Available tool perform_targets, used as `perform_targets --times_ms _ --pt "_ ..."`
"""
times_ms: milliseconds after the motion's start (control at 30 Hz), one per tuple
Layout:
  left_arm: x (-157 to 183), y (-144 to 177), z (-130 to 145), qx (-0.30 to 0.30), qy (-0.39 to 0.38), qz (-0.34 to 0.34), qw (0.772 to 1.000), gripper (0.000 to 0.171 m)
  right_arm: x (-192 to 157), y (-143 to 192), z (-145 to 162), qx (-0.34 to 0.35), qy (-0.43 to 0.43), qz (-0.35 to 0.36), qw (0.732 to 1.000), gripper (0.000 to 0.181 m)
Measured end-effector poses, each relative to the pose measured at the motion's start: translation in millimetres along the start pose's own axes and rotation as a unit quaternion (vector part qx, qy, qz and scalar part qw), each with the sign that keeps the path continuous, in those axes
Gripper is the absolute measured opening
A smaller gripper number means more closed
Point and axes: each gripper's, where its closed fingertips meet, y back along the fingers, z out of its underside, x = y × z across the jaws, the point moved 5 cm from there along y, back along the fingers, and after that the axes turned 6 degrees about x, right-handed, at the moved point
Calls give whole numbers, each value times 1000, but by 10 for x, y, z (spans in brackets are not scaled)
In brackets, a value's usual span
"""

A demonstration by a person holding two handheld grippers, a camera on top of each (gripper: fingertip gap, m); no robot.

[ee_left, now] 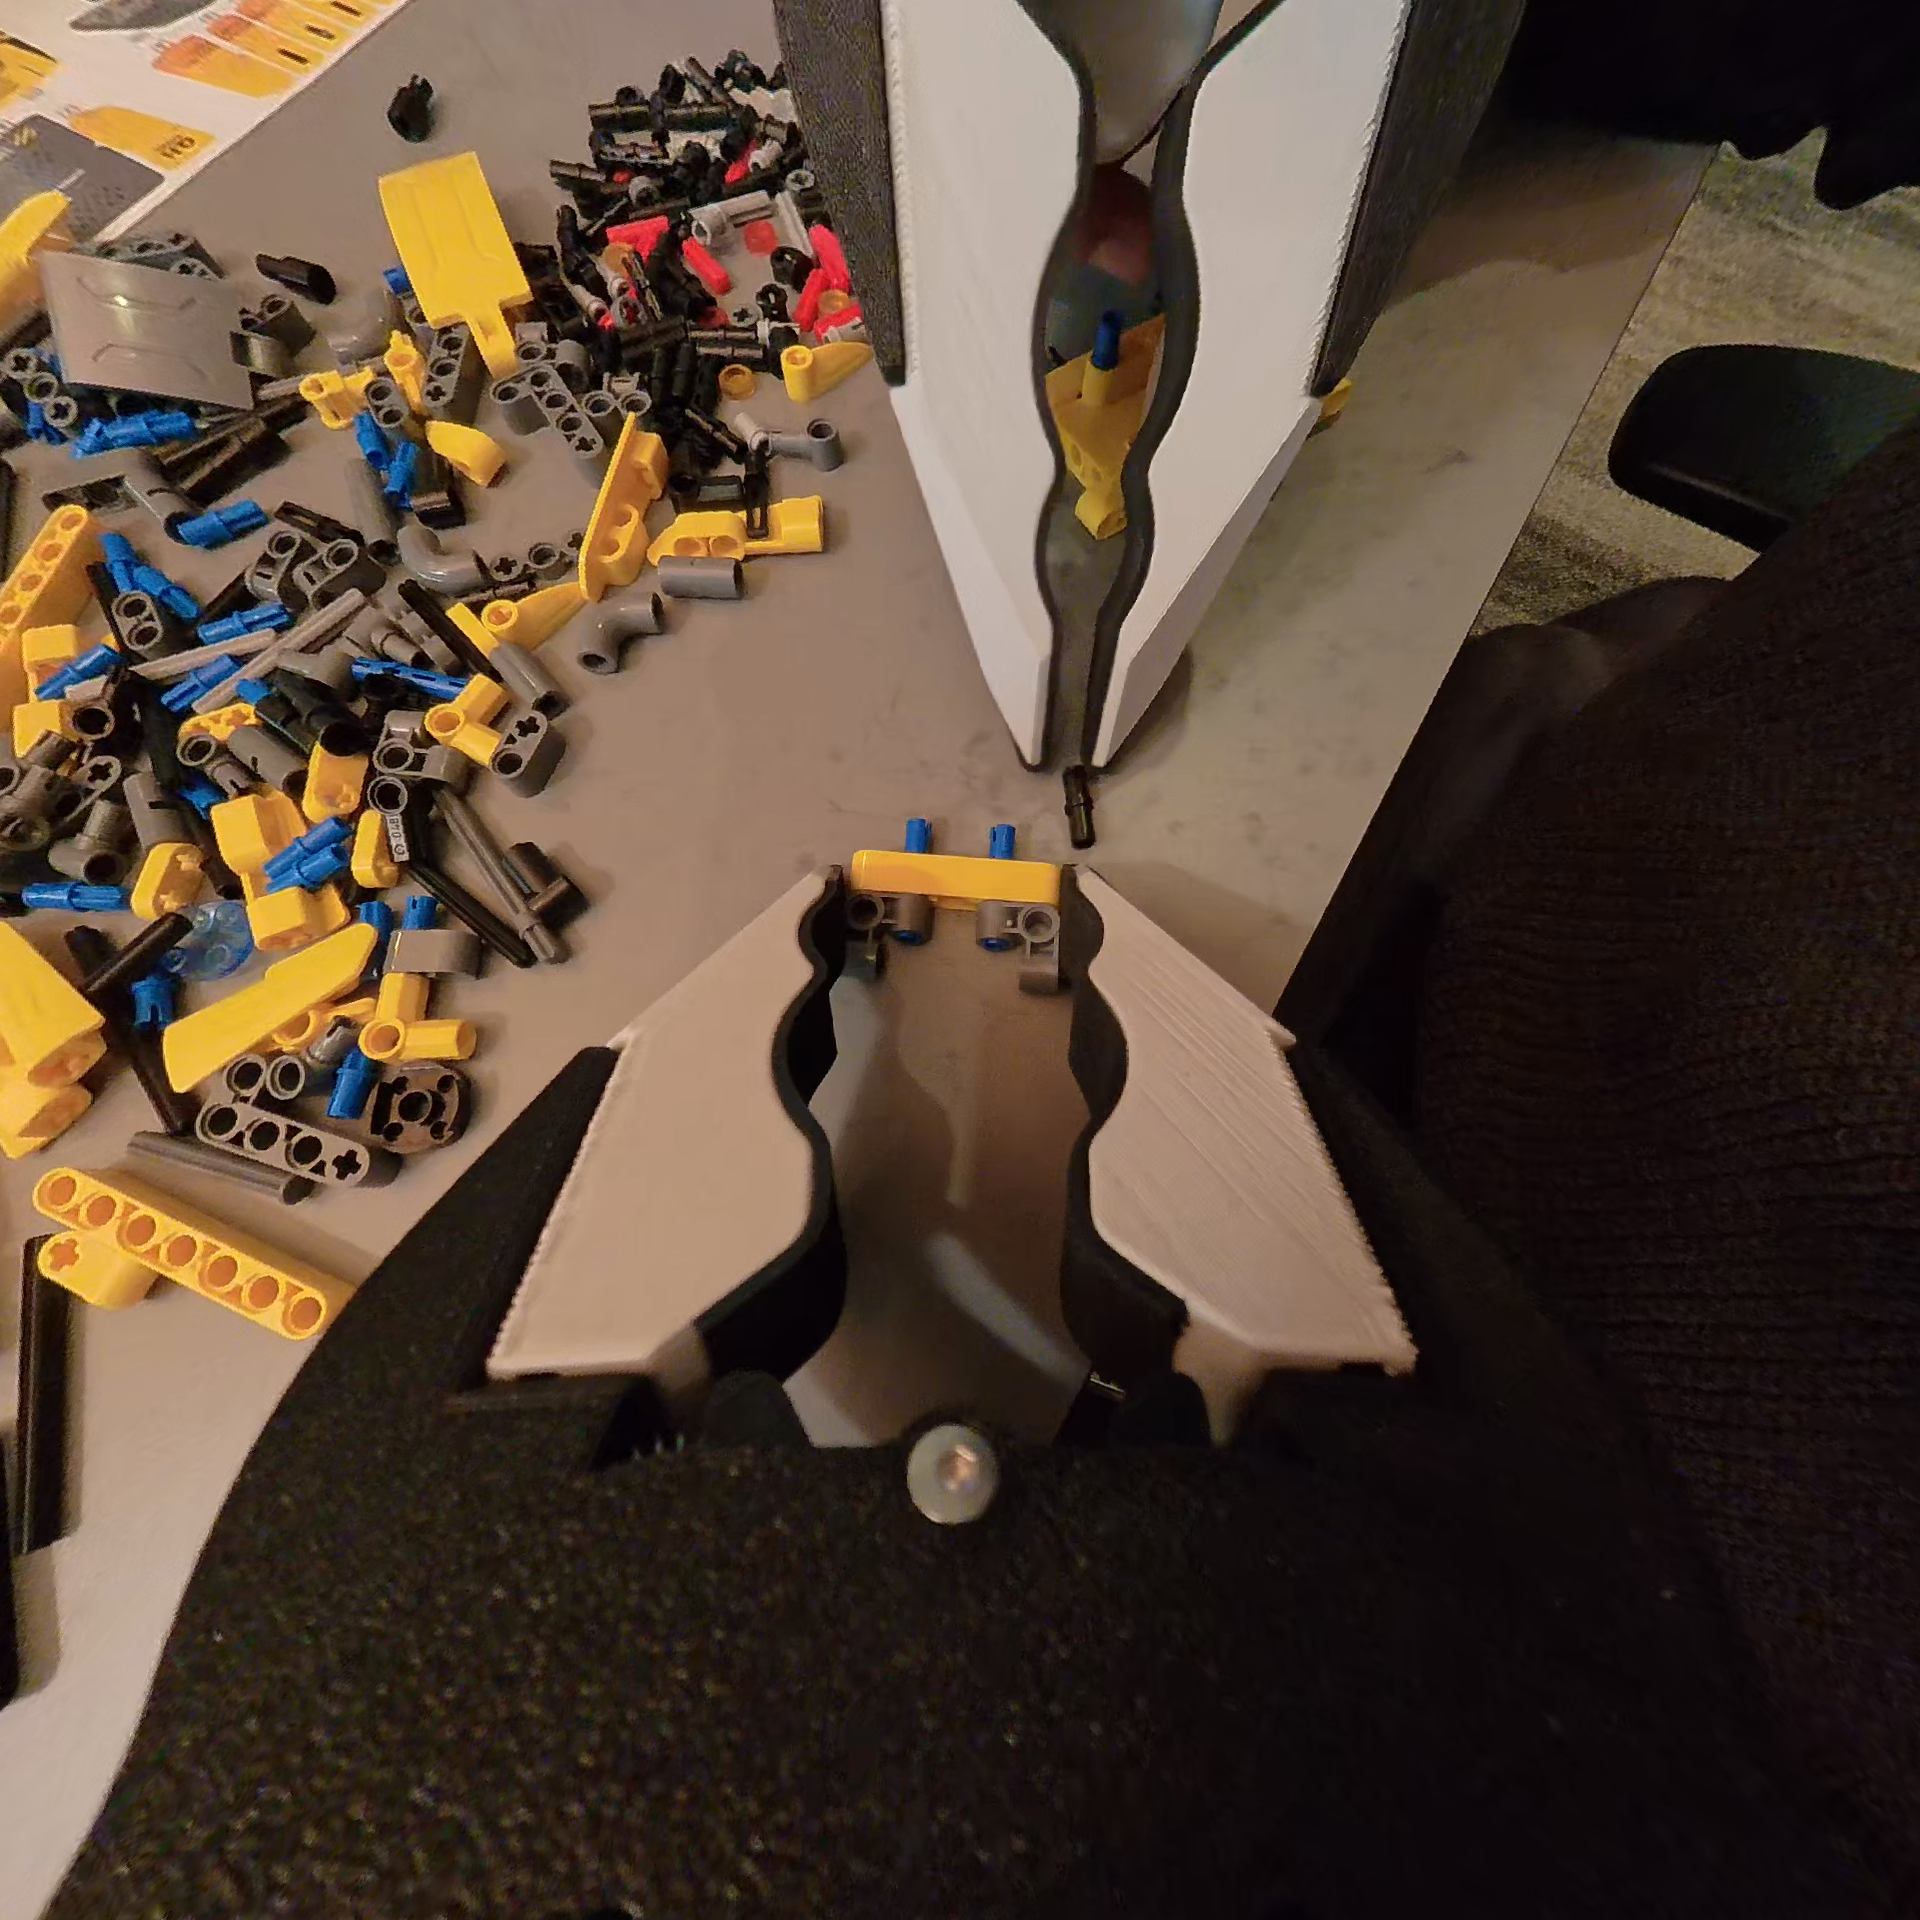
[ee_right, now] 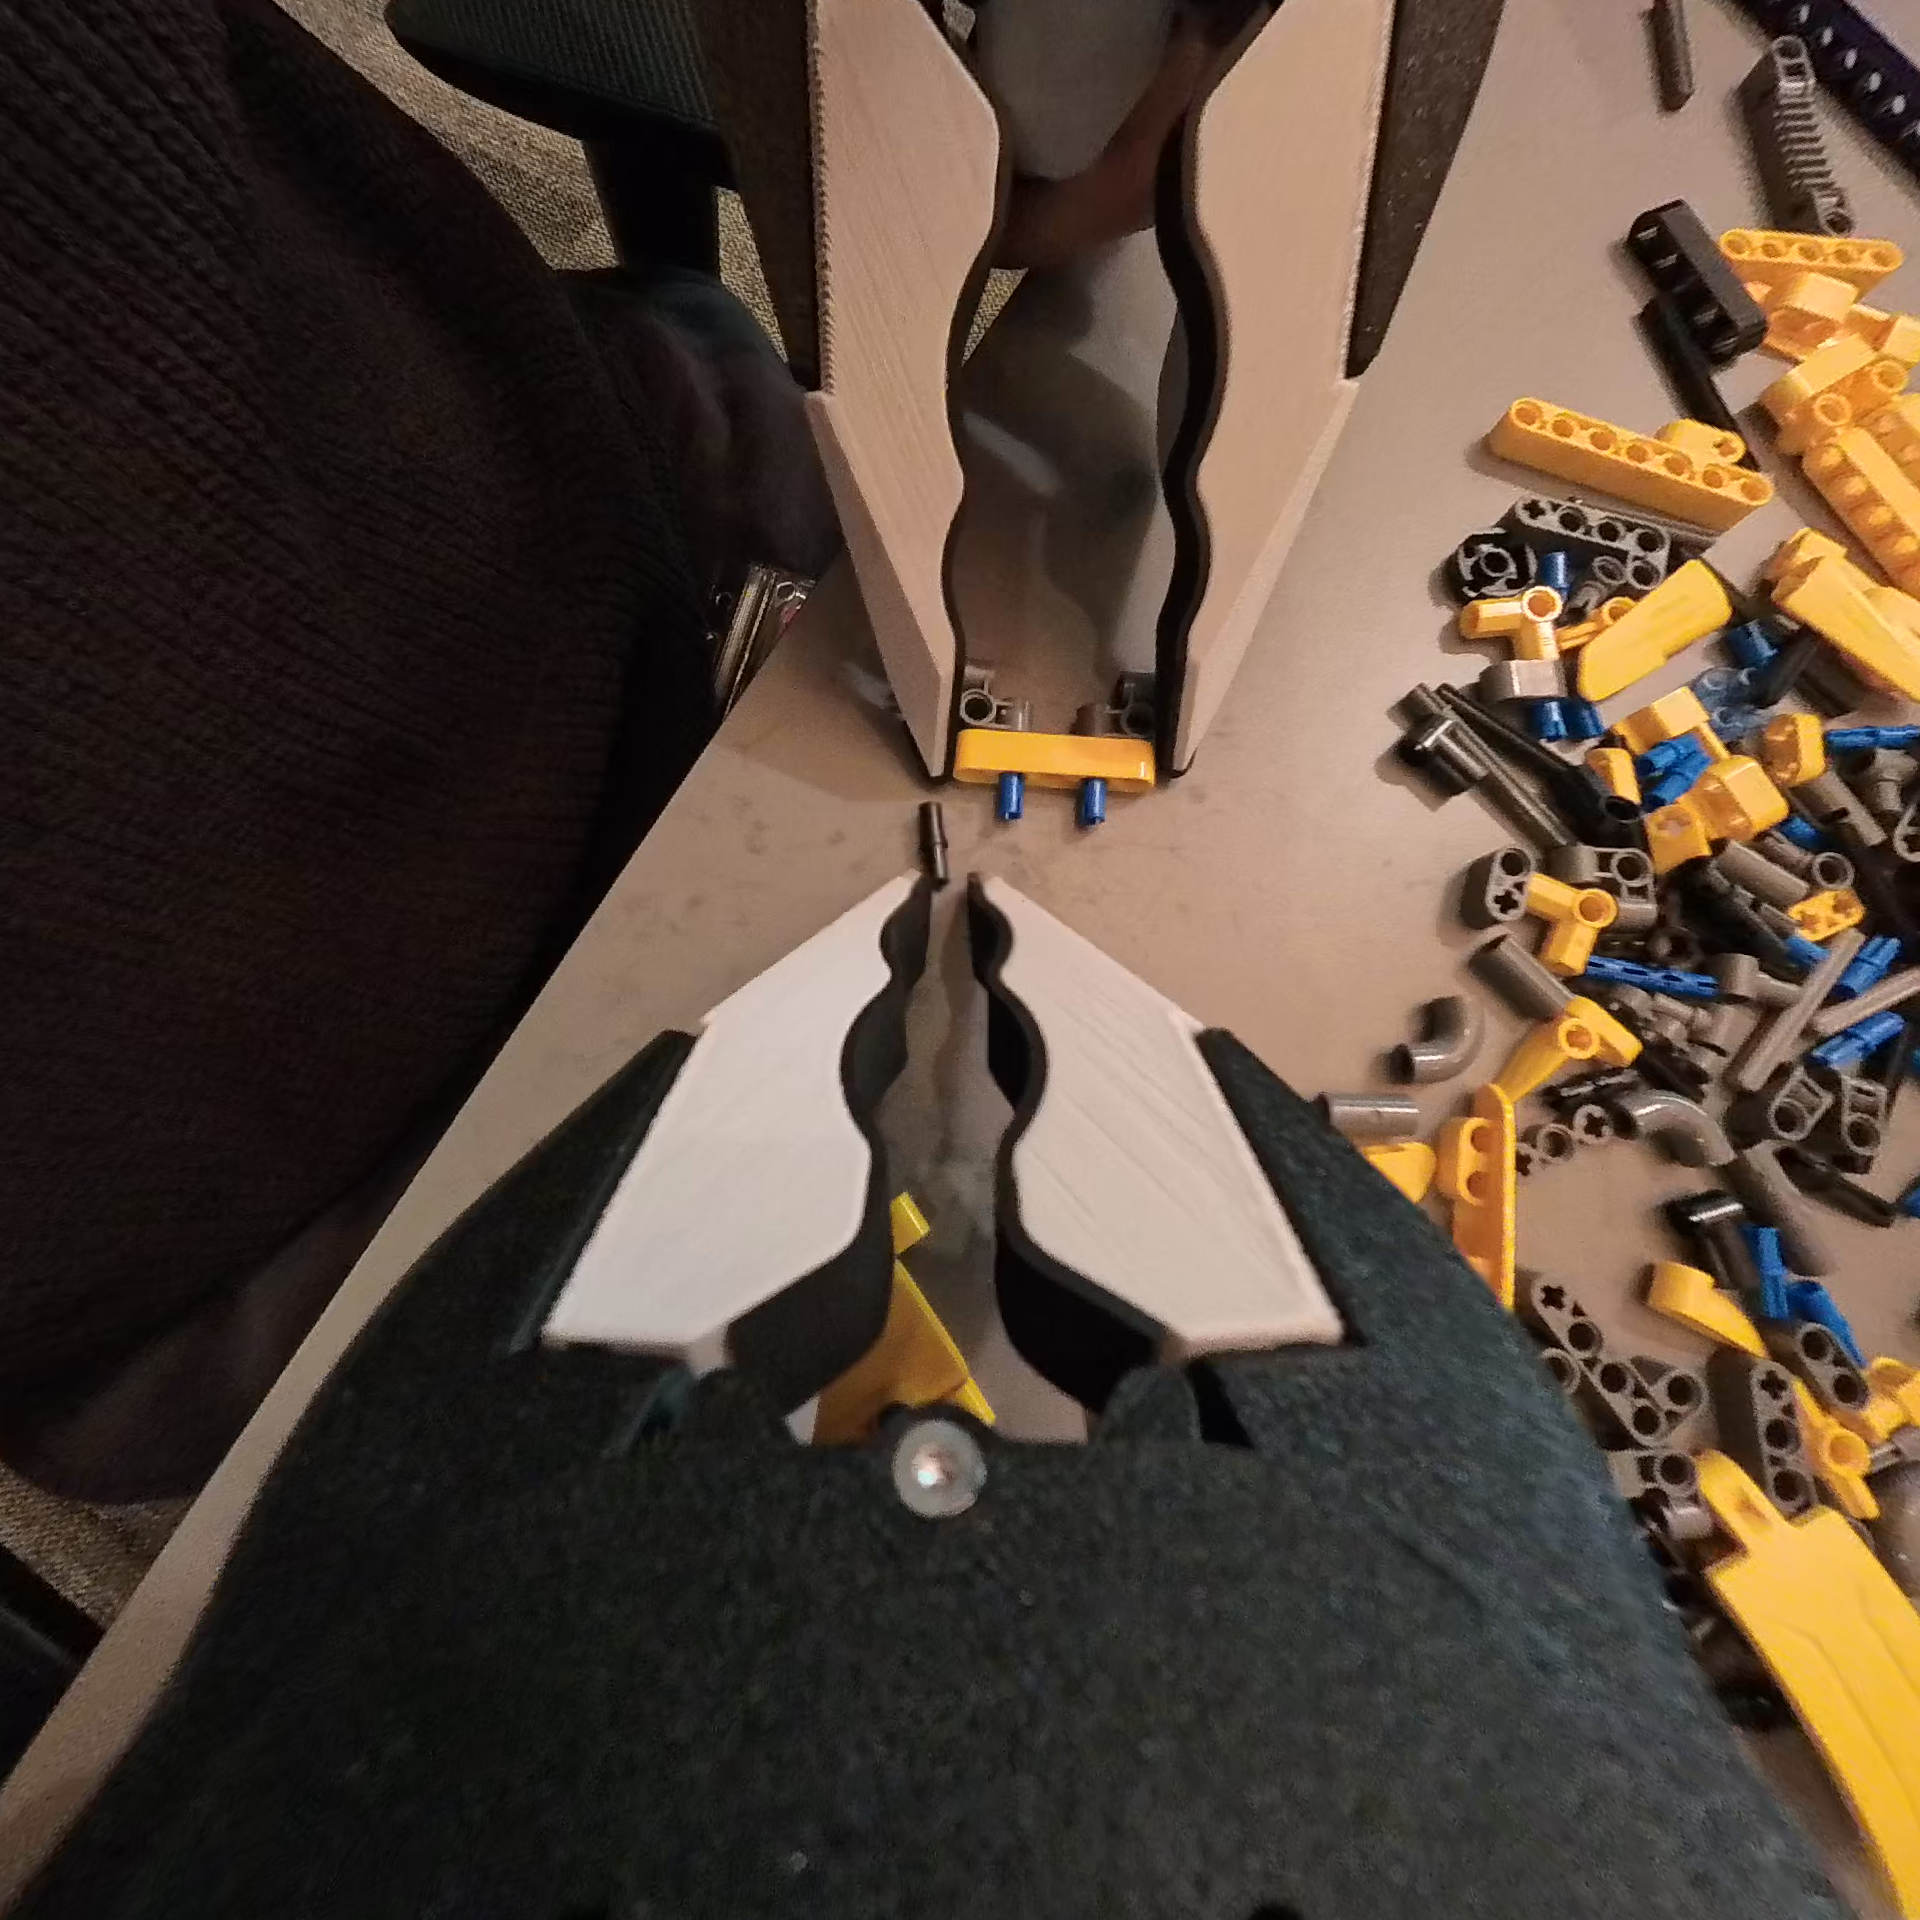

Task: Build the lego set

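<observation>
Between ribbed fingers (ee_left: 717,1122), yellow beam (ee_left: 954,876)

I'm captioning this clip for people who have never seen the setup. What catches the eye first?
The left gripper clamps a yellow beam with blue pins near the grey table's edge. Facing it, the right gripper pinches a small black pin. Beside them sprawls a pile of yellow, blue, grey and black building pieces.

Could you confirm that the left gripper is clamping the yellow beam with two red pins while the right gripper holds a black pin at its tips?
Not quite: the pins are blue, not red. The left wrist view shows the left gripper clamping the yellow beam with two blue pins; the right gripper does hold the black pin at its tips.
</observation>
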Motion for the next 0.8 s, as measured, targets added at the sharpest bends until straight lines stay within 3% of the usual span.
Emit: perform_targets --times_ms 200,800 --pt "-1 0 1 1 0 0 1000 41 -8 -41 -12 8 0 -2 1000 13" --pt "-1 0 1 2 1 0 1000 41 -27 -81 -43 7 4 0 1000 8"
